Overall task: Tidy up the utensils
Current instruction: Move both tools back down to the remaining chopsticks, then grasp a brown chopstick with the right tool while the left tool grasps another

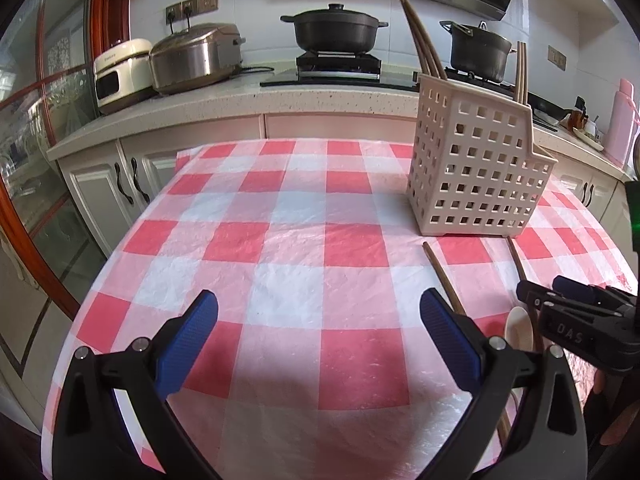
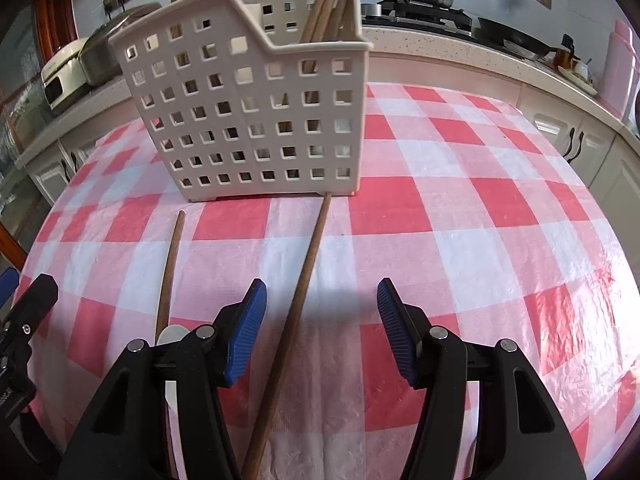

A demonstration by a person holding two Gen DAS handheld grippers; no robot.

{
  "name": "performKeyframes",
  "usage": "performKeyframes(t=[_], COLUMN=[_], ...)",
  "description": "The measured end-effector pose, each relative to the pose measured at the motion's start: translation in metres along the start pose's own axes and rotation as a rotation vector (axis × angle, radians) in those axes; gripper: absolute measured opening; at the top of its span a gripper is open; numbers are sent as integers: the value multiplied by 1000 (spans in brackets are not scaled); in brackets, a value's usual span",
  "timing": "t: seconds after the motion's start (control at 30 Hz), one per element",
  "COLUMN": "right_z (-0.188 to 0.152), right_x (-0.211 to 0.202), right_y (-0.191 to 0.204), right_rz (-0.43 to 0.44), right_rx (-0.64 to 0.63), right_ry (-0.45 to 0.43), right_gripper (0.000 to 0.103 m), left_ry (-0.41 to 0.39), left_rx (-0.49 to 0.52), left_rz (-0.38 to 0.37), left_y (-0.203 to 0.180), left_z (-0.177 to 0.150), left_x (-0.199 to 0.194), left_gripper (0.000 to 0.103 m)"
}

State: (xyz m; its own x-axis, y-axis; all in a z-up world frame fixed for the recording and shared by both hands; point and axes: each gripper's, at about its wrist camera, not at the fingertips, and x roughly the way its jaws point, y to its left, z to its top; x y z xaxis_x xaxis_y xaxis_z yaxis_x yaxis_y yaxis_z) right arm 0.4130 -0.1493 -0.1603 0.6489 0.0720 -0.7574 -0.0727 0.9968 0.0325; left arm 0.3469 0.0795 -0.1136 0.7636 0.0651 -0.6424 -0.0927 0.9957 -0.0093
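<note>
Right claw (image 2: 320, 320) tilts downward, spread over a chopstick (image 2: 304, 280); left claw (image 1: 318, 334) spread.

A red-and-white checked cloth (image 1: 304, 240) is covering the tabletop. Behind it a speckled counter (image 1: 248, 104) is running along the wall above pale cabinet doors (image 1: 100, 188) with dark handles. A cream cooker (image 1: 120, 72) and a steel rice cooker (image 1: 196, 56) are sitting side by side on it, plugged into wall sockets (image 1: 192, 7). Two black pots (image 1: 334, 26) (image 1: 478, 50) are standing on the stove burners. A pink bottle (image 1: 622, 120) is standing at the far right.
</note>
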Motion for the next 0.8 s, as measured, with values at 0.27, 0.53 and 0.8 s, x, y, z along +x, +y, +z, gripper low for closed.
performKeyframes(t=[0.27,0.53,0.8], right_z=[-4,-19,-35], right_x=[1,-14,-29], right_y=[8,-2,-18], right_rz=[-21,10,49], right_rx=[-43,-8,67], right_ry=[0,-5,-15], right_gripper=[29,8,7], left_ry=[48,89,150], left_rx=[-12,23,62], left_rz=[-19,-57,-93], left_y=[-2,-27,-59], left_z=[3,5,4], left_x=[9,20,38], left_gripper=[98,96,69])
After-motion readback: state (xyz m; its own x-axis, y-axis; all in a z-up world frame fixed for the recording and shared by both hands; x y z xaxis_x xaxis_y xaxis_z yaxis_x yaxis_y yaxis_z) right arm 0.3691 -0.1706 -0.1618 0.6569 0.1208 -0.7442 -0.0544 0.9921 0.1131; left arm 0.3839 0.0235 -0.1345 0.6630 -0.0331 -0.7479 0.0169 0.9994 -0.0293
